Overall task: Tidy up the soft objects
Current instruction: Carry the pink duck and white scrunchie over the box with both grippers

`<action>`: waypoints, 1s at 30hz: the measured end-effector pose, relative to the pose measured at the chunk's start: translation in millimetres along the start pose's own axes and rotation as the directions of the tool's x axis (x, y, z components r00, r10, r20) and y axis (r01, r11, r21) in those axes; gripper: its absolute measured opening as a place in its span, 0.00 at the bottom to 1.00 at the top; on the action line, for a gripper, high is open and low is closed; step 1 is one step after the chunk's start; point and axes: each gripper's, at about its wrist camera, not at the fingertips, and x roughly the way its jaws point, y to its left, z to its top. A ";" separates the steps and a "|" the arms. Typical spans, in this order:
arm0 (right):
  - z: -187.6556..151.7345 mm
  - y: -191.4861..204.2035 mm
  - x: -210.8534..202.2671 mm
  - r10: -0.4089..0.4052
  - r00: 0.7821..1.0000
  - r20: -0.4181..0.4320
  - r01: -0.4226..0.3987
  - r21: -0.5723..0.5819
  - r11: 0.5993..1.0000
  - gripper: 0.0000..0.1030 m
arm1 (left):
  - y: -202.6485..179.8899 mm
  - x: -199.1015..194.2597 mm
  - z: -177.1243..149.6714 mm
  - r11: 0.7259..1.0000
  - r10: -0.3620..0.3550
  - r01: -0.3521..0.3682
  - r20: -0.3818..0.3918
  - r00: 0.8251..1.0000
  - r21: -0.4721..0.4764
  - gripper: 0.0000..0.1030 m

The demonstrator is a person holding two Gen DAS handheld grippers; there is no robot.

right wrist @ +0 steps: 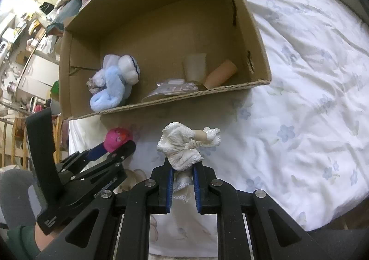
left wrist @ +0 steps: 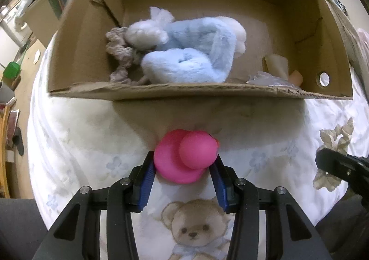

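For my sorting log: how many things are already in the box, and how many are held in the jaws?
In the cardboard box: 5 (blue plush toy, grey scrunchie, cup, tube, plastic bag)
Held: 2 (pink duck, white scrunchie)
Total: 7

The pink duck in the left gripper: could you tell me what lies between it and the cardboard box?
Only bare floral bedsheet separates the pink duck from the cardboard box's near wall; the left wrist view shows it.

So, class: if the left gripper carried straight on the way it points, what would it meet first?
Probably the near wall of the cardboard box. The left gripper, shut on the pink duck, aims about there; depth is unclear.
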 end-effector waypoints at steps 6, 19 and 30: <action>0.7 3.2 -1.4 0.006 1.000 0.007 -0.005 -0.014 1.000 0.16 | 12.3 -19.3 -5.7 1.000 0.022 -0.021 0.032 0.999 -0.023 0.41; -0.2 11.4 -36.0 0.076 0.993 0.095 -0.071 -0.054 0.996 0.16 | 23.6 -95.7 -21.3 0.999 0.045 -0.040 0.159 0.986 -0.035 0.41; 18.3 22.4 -94.0 0.127 0.960 0.251 -0.112 -0.073 0.991 0.16 | 24.7 -157.8 19.7 1.000 0.026 -0.020 0.303 0.952 -0.024 0.41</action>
